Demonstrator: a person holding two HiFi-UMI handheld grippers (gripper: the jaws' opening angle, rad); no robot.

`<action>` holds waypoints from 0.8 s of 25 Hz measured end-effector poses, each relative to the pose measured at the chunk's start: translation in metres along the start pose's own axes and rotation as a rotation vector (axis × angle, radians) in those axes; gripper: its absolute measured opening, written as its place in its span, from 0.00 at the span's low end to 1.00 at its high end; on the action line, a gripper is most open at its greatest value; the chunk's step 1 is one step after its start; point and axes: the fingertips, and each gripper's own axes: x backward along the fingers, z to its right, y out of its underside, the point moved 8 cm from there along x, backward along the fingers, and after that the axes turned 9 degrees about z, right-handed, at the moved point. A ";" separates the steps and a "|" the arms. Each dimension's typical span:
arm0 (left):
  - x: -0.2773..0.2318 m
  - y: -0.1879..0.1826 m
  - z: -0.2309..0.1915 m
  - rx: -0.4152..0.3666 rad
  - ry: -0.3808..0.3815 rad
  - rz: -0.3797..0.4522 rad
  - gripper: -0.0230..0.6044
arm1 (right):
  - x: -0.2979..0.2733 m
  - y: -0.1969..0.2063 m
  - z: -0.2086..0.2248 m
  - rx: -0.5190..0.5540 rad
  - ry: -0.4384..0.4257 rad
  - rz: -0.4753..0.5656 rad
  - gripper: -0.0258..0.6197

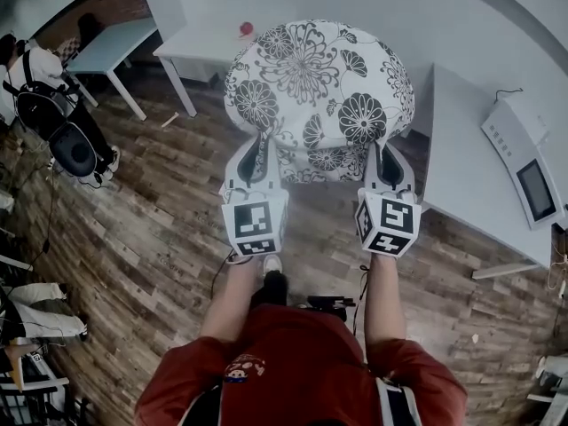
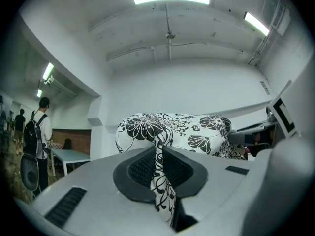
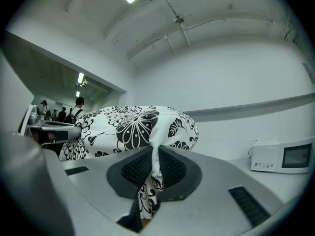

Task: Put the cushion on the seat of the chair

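A white cushion (image 1: 321,96) with black flower print hangs in the air in front of me, held up over the wooden floor. My left gripper (image 1: 263,160) is shut on its near left edge, the fabric (image 2: 160,173) pinched between the black pads. My right gripper (image 1: 383,160) is shut on the near right edge, with a fold of cushion (image 3: 153,173) squeezed between its pads. The cushion (image 2: 172,132) bulges beyond both sets of jaws (image 3: 133,127). No chair shows in any view.
A white table (image 1: 479,176) with a microwave (image 1: 528,171) stands at the right. Another white table (image 1: 191,47) is behind the cushion, a pale blue table (image 1: 111,47) at far left. A person with a backpack (image 1: 49,105) stands at the left.
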 end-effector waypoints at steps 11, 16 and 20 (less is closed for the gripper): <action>0.000 0.013 0.000 0.018 -0.004 0.057 0.11 | 0.000 0.008 -0.002 0.039 0.005 0.042 0.11; -0.001 0.013 -0.001 0.022 -0.001 0.075 0.11 | -0.001 0.009 -0.003 0.051 0.010 0.053 0.11; 0.003 0.011 -0.002 0.018 -0.001 0.096 0.11 | 0.003 0.009 -0.006 0.047 0.012 0.070 0.11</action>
